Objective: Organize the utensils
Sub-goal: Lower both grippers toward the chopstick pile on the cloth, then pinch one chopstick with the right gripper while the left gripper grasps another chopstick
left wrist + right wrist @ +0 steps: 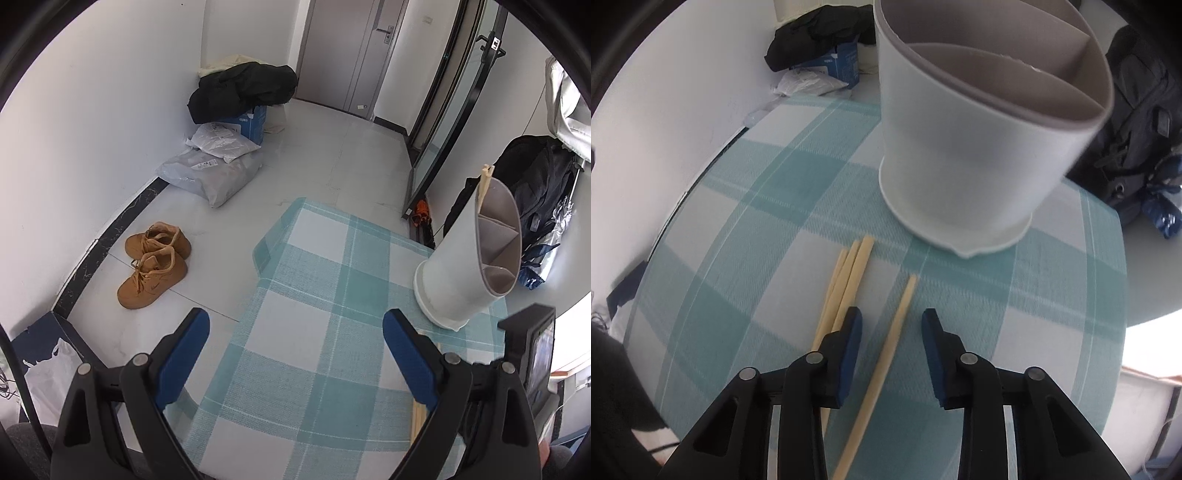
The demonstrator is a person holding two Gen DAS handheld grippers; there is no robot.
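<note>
Only our right wrist view shows a single chopstick (pixel 886 354) lying on the counter (pixel 746 206) between the right gripper's (pixel 892 323) partly spread jaws, untouched, beside three more chopsticks (pixel 846 280). Our left view shows the left gripper (pixel 295 328) spread wide over bare cloth, the white holder (pixel 469 254) with chopsticks in it standing near the counter's right edge, and tan shoes (pixel 153 264) on the floor.

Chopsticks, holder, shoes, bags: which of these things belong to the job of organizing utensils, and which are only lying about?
Belong to the job:
- lone chopstick, between the right claw's open pads
- three bundled chopsticks
- white divided utensil holder

Only lying about:
- tan shoes
- black jacket
- grey parcel bags
- backpack
</note>
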